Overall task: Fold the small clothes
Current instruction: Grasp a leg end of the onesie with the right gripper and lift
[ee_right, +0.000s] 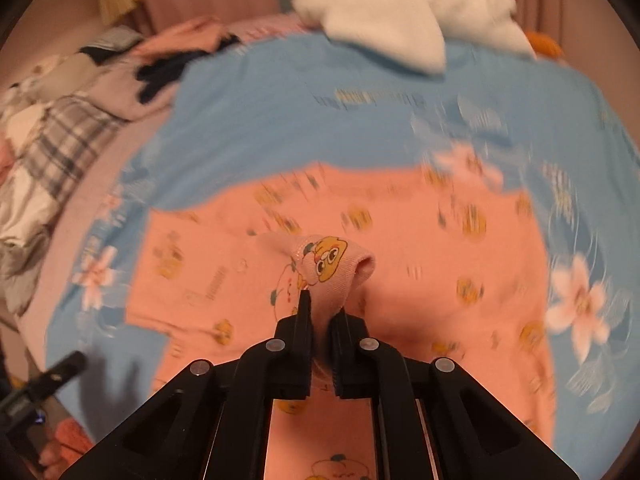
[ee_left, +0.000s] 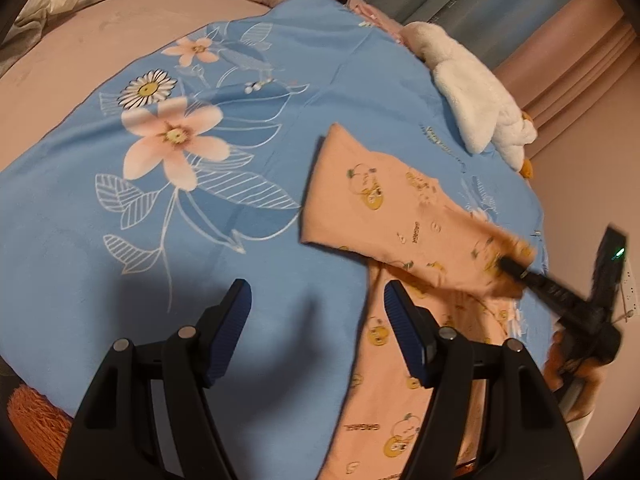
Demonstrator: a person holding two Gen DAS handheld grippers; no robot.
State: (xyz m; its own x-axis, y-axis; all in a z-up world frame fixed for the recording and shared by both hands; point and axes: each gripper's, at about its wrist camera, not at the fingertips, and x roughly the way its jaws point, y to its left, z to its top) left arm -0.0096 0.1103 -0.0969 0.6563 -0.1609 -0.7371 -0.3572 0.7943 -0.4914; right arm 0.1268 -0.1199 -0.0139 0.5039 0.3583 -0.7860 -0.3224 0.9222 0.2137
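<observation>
Right tool [ee_right: 320, 308]: clamped on a hem of the peach cartoon-print cotton garment [ee_right: 400, 240].
Left tool [ee_left: 316, 312]: wide, empty, over the blue floral bedspread [ee_left: 240, 80].
Garment axis: folded flap slants toward the left tool.

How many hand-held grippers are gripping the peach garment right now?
1. The right hand-held gripper pinches a fold of the peach garment; the left hand-held gripper hangs open above the blue sheet.

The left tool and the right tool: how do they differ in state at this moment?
The left tool stands open and empty; the right tool is shut on a fold of the peach garment. The left tool hangs over the blue sheet beside the garment's edge; the right tool is lifting the cloth it pinches. Both are black and point down toward the bed.
</observation>
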